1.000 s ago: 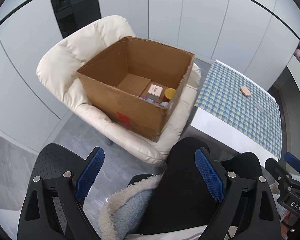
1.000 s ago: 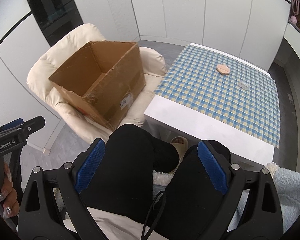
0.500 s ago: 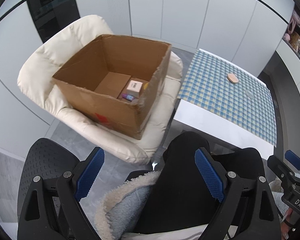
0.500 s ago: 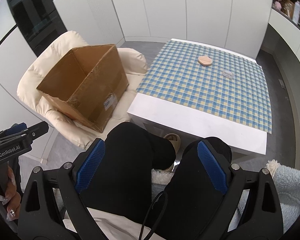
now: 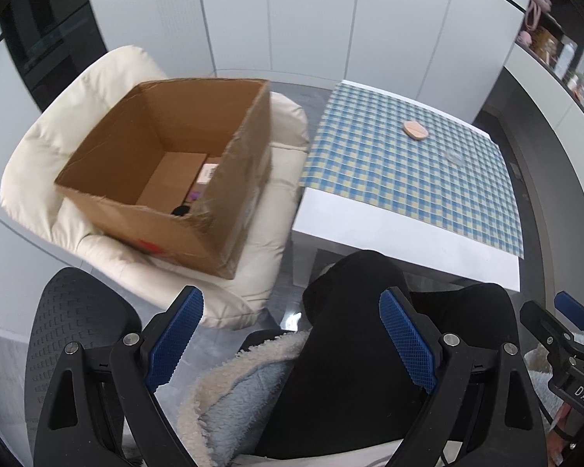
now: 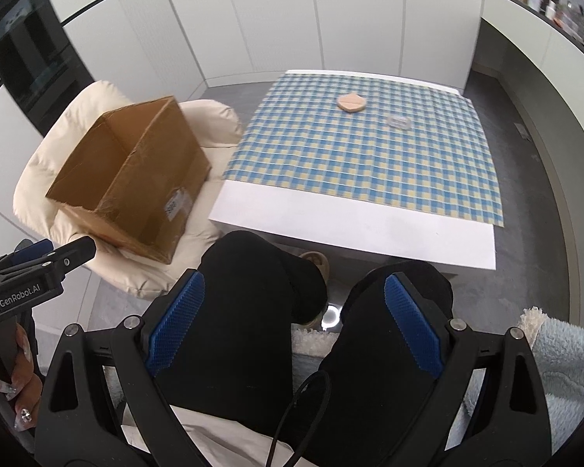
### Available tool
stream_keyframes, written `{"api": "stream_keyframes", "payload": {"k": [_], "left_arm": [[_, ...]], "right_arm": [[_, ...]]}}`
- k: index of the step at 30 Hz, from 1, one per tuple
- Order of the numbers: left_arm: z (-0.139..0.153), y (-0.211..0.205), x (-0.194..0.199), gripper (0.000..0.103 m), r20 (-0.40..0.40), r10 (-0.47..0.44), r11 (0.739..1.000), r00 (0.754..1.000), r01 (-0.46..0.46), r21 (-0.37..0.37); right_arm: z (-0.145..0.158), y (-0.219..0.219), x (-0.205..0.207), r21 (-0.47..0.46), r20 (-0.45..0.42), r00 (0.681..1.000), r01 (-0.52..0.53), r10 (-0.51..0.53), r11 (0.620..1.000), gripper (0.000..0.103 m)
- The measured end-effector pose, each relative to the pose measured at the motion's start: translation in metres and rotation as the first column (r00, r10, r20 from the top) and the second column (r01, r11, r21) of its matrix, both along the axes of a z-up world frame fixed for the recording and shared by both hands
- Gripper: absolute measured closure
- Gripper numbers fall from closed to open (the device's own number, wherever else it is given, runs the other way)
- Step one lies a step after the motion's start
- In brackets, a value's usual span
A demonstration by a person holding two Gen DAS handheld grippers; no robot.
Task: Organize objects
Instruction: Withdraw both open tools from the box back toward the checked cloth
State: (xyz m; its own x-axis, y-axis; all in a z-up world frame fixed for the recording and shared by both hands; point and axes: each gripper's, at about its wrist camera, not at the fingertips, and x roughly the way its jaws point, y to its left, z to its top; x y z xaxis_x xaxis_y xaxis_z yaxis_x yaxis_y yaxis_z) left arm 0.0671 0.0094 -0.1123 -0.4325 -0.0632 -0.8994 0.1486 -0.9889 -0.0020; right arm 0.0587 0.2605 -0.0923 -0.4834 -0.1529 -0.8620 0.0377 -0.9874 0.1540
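Your box [image 5: 167, 179] sits on the chair [image 5: 39, 163], beside the table [image 6: 354, 214], with a few items low inside. The pink pad [image 6: 351, 102] and clear lid [image 6: 399, 120] lie far out on the cloth — an overreach could drag it. The pad's long axis runs roughly left-right. Your left gripper [image 5: 290, 344] and right gripper [image 6: 294, 325] gape wide, empty.

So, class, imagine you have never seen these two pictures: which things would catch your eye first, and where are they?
The open cardboard box stands out first, sitting on a cream padded chair at the left, with small items in its bottom. Beside it to the right is a table under a blue-and-yellow checked cloth, bearing a small peach-coloured object and a small clear item. At the bottom, both grippers' blue-padded jaws stand open above the person's dark trousers.
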Motion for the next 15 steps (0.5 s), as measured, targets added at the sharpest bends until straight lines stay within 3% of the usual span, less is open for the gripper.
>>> {"api": "stream_keyframes", "payload": {"k": [15], "left_arm": [[-0.017, 0.037, -0.020, 0.010, 0.028, -0.091, 0.996, 0.995, 0.091, 0.004]], "right_arm": [[-0.013, 0.052, 0.006, -0.009, 0.040, 0.991, 0.126, -0.126, 0.992, 0.007]]}}
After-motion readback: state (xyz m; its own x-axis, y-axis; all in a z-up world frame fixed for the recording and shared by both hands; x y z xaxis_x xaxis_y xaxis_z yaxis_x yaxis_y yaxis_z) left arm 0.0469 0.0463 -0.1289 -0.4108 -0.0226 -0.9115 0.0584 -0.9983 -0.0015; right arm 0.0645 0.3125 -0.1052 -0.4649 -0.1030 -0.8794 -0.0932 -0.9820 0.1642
